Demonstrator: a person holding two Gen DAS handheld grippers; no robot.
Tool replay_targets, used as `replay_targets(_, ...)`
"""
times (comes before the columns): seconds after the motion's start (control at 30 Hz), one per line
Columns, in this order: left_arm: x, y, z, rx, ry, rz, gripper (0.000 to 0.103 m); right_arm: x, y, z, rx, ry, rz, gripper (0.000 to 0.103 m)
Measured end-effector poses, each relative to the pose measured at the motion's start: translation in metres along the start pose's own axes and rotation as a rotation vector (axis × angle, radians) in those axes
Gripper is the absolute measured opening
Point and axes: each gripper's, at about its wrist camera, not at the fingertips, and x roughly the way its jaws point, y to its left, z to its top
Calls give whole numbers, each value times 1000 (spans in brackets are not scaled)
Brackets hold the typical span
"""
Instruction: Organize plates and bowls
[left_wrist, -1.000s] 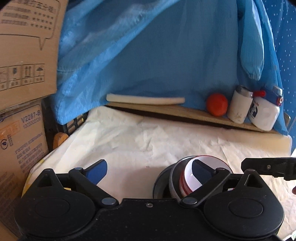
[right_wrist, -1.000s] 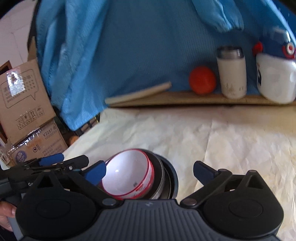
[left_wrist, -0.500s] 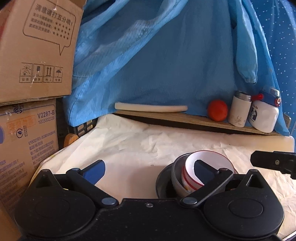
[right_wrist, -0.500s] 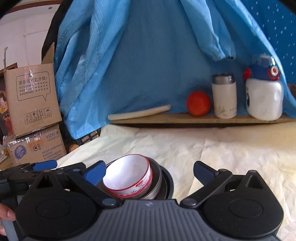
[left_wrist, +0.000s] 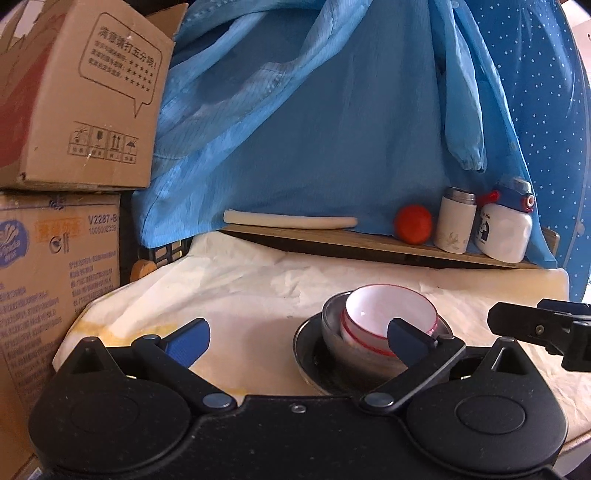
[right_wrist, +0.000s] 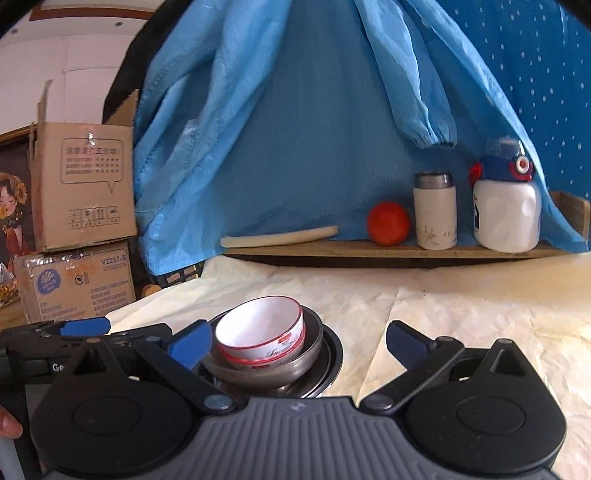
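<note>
A white bowl with red rim lines (left_wrist: 389, 315) (right_wrist: 262, 330) sits tilted in a steel bowl (left_wrist: 334, 332) (right_wrist: 306, 356), which stands on a dark plate (left_wrist: 306, 354) (right_wrist: 330, 363) on the cream-covered table. My left gripper (left_wrist: 297, 336) is open, its right finger in front of the stack's near edge. My right gripper (right_wrist: 297, 341) is also open and holds nothing; the stack lies just ahead between its fingers, nearer the left one. The right gripper's finger shows at the right of the left wrist view.
Stacked cardboard boxes (left_wrist: 70, 147) (right_wrist: 77, 229) stand at the left. A wooden ledge (right_wrist: 388, 251) at the back carries a pale stick (right_wrist: 280, 236), an orange ball (right_wrist: 388, 223), a white flask (right_wrist: 434, 210) and a white-blue bottle (right_wrist: 506, 206). Blue cloth (right_wrist: 314, 110) hangs behind.
Both grippers have pulled back and risen from the stack, so more of the room shows. The bowls stay stacked on the plate, now farther ahead.
</note>
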Motion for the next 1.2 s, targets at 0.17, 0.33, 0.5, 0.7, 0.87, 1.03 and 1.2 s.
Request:
replay_targets(0.17, -12, 4, -9, -9, -16, 9, 102, -13, 9, -10, 13, -38, 3, 103)
replay_targets(0.33, -18, 11, -17, -32, -14, 18, 102, -20, 12, -18, 24, -57, -8, 103)
replay_targets(0.5, -25, 17, -26, -45, -13, 32, 102, -27, 13, -26, 20, -74, -31, 103)
replay_targets(0.7, -32, 18, -32, -59, -17, 26, 102, -33, 19, -37, -4, -84, -56, 103)
replay_targets(0.87, -34, 16, -36, -42, -27, 35, 102, -36, 20, -43, -6, -91, -60, 103)
replay_targets(1.03, -37, 14, -41, -26, -38, 51, 102, -40, 19, -47, -9, -96, -70, 103)
replay_targets(1.2, -38, 13, -48, -19, -48, 56, 102, -41, 19, -51, -4, -83, -82, 103)
